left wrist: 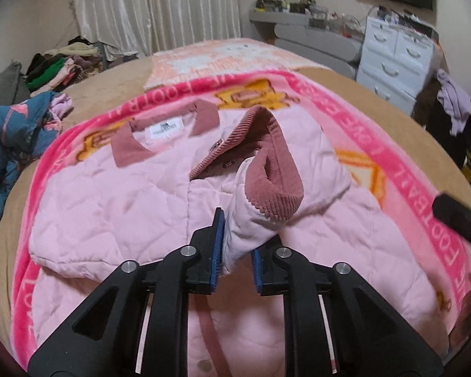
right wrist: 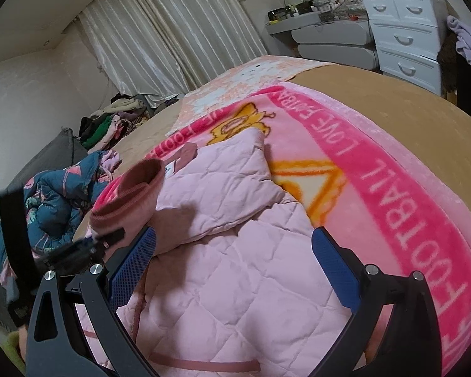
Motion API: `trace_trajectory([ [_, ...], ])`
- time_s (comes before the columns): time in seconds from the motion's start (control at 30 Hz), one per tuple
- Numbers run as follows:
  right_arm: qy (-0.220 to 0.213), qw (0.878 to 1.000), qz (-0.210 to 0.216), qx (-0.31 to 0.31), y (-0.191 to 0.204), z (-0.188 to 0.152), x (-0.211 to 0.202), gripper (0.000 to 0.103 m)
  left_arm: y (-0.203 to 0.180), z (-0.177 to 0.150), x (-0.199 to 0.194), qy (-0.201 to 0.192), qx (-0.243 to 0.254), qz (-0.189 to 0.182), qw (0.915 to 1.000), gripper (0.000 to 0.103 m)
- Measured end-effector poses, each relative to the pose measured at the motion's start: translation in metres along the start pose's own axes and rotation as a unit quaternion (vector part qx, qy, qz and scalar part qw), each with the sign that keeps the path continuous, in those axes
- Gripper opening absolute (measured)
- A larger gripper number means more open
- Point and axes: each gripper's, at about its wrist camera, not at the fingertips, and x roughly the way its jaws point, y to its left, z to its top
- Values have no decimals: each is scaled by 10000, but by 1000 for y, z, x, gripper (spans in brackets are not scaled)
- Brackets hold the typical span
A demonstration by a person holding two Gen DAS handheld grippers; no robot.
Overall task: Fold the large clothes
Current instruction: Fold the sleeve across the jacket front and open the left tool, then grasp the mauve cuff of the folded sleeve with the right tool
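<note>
The pink quilted jacket (left wrist: pixel 110 194) lies spread on the pink blanket (left wrist: pixel 402 169) across the bed (left wrist: pixel 116 81), collar at twelve o'clock. We're at the sleeve fold: the sleeve (left wrist: pixel 254 220) is laid across the jacket's front, its corduroy cuff (left wrist: pixel 276 185) sitting at one o'clock from the blue pads.

The left hand-held gripper (left wrist: pixel 235 257) angles down over the jacket's middle, and here's the telling bit: its jaws stand a little apart with the sleeve cloth between them. The left pad (left wrist: pixel 218 248) touches the fabric; on the right there looks to be a sliver of gap, so I'd call that a grip let go, not a clamp.

Over on the other side, the right hand-held gripper (right wrist: pixel 235 270) hovers with jaws wide apart and nothing pinched, above the quilted body at the jacket's three o'clock edge.

Next move, as I judge it: draw the left hand-held gripper back clear without dragging the sleeve, then take the side panel or hem for the next fold.
</note>
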Motion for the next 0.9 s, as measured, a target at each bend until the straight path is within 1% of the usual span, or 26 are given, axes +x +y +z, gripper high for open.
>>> trace_trajectory([
  [0.07, 7, 10000, -14, 32, -3, 0, 0, 99, -5, -6, 6, 154, 75, -93, 9998, 25],
  [0.1, 7, 10000, -31, 36, -4, -1, -1, 99, -8, -9, 9, 242, 106, -158, 9995, 36],
  [0.13, 11, 10000, -39, 37, -4, -1, -1, 99, -10, -12, 11, 313, 127, -214, 9992, 44],
  [0.17, 21, 10000, -49, 53, -5, -1, -1, 99, -13, -15, 13, 364, 142, -266, 9989, 48],
  [0.23, 35, 10000, -63, 69, -6, -2, 0, 99, -17, -21, 15, 462, 178, -405, 9979, 63],
  [0.3, 61, 9999, -75, 61, -6, -2, 0, 99, -19, -28, 13, 519, 186, -498, 9972, 66],
  [0.37, 86, 9999, -77, 36, -5, -3, 0, 99, -18, -33, 9, 550, 131, -610, 9965, 75],
  [0.4, 97, 9999, -82, 30, -5, -3, 1, 99, -16, -35, 6, 547, 92, -658, 9963, 82],
  [0.43, 109, 9999, -81, 21, -4, -3, 1, 99, -13, -38, 1, 520, 35, -701, 9962, 85],
  [0.53, 193, 9998, -44, -7, 2, -5, 6, 99, 4, -43, -12, 466, -187, -697, 9963, 93],
  [0.7, 372, 9991, 101, -172, 21, -10, 16, 99, 44, -41, -27, 324, -574, -390, 9971, 94],
  [0.73, 425, 9988, 156, -203, 25, -11, 20, 99, 57, -41, -30, 285, -682, -276, 9969, 94],
  [0.83, 600, 9973, 306, -303, 39, -17, 30, 99, 86, -41, -36, 228, -957, -32, 9951, 94],
  [0.9, 730, 9957, 385, -419, 51, -22, 39, 99, 108, -44, -40, 186, -1206, 51, 9925, 94],
])
